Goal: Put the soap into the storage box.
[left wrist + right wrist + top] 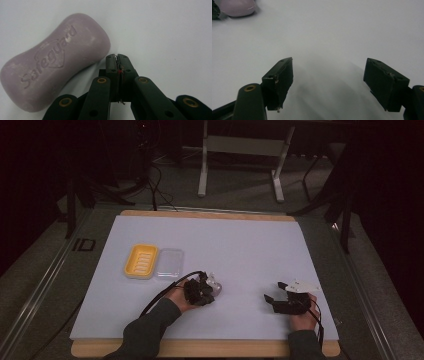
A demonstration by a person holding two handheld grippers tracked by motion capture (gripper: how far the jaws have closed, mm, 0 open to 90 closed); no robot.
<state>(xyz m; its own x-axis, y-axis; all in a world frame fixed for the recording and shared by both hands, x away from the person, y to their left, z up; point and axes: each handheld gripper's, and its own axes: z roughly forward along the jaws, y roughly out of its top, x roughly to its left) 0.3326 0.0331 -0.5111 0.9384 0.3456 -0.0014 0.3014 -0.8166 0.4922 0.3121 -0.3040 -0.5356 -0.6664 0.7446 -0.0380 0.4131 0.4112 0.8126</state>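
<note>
Near edge, right: the right gripper rests low over the white surface with its fingers spread wide and nothing between them. It appears parked (a standby posture, by this reading), leaving the work to the other hand.

Near edge, left of centre: the left gripper is held in the person's left hand, its cable looping back along the sleeve. Its fingers are clenched flat against each other and grasp nothing. The soap bar, a mauve bar with embossed lettering uppermost, lies flat on the surface just beside the closed fingertips, apparently touching or nearly touching one end. In the high view the soap bar sits immediately right of that gripper. Closed fingers form a blunt tip, so this posture suits nudging or aligning the bar rather than lifting it.

Farther back, left: the yellow soap dish with ribbed floor stands empty, and the clear lid lies just beside it on its right. Their open, side-by-side placement suggests the dish is the intended destination for the bar, well apart from it at present.
</note>
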